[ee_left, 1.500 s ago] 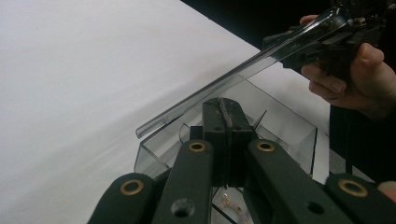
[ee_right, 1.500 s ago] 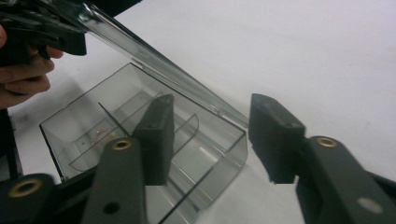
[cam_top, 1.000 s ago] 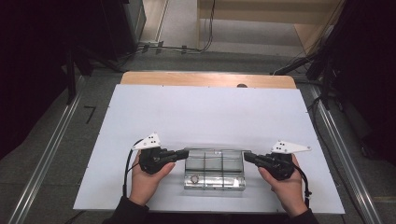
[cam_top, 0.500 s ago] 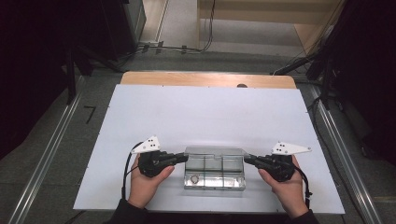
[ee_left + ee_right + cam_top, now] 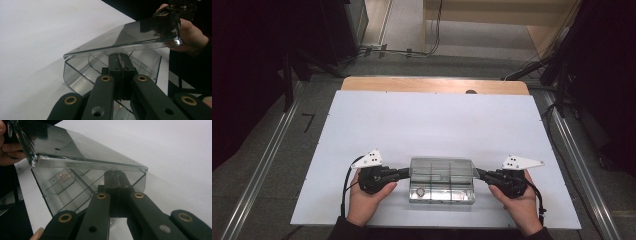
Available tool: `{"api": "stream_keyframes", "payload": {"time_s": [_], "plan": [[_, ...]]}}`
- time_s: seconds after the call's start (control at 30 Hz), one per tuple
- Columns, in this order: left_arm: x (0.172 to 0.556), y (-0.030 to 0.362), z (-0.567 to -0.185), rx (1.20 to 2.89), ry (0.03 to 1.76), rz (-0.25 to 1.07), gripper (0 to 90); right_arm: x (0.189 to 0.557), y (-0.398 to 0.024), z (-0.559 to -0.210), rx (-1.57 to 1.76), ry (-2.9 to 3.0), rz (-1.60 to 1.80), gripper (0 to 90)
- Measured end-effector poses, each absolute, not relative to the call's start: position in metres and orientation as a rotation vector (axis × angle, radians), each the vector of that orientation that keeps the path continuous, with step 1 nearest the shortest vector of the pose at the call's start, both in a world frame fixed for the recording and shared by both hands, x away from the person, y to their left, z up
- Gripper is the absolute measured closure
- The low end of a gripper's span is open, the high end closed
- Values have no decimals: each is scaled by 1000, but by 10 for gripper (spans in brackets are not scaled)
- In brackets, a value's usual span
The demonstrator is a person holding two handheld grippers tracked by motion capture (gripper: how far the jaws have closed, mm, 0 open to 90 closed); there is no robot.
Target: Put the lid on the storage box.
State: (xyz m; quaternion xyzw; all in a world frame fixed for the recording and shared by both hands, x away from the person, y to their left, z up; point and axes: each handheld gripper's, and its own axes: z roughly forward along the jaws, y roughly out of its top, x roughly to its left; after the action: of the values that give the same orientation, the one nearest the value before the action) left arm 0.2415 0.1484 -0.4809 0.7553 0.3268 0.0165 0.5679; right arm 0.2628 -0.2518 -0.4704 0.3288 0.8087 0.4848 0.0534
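One big white desk [image 5: 432,125] is seen from above, with a clear plastic box [image 5: 442,182] set near its front edge, between the two hands. The box is split into small parts inside, as is seen in both gripper views. Its clear lid [image 5: 130,37] is lifted and tilted over the tray [image 5: 75,75], so the box is partly open. The left end of the box is met by the left gripper [image 5: 404,173], and the right end by the right gripper [image 5: 479,173]. Each gripper is held in one hand. The fingers of both grippers are pressed tight together, with no gap left between them. It cannot be told whether an edge of the box is pinched in them.
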Motion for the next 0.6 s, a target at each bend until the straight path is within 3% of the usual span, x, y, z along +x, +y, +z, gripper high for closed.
{"api": "stream_keyframes", "payload": {"time_s": [0.6], "plan": [[240, 150, -489, 1853, 759, -5, 900, 258, -252, -479, 951, 2516, 1435, 872]]}}
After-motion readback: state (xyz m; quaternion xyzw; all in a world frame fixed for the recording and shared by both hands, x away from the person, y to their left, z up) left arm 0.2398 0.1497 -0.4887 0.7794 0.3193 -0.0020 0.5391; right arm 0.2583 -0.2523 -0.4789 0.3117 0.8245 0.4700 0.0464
